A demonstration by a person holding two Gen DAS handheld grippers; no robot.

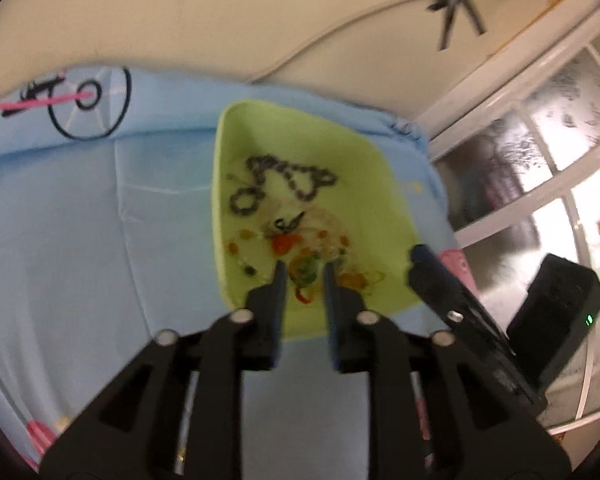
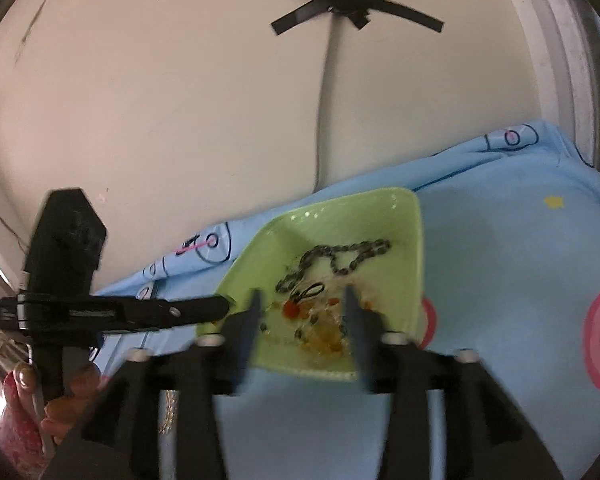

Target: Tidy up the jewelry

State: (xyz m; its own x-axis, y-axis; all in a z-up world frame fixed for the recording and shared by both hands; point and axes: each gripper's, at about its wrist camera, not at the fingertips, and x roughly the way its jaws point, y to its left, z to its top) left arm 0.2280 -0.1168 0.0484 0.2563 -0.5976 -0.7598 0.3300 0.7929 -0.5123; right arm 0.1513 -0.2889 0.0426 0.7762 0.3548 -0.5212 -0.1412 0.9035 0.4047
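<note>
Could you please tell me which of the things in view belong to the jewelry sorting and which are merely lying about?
For the job:
- green dish
- dark chain
- colourful beaded pieces
- left hand-held gripper, open
- right hand-held gripper, open

Just there:
- blue printed cloth
- taped cable on the wall
- window

1. The right claw hangs spread apart over the near end of a square pale-green plastic tray.
2. A dark metal chain necklace lies in the tray, beyond blurred orange and green beads.
3. The left claw reaches the tray's left rim.
4. The tray rests on a light-blue printed cloth.
</note>
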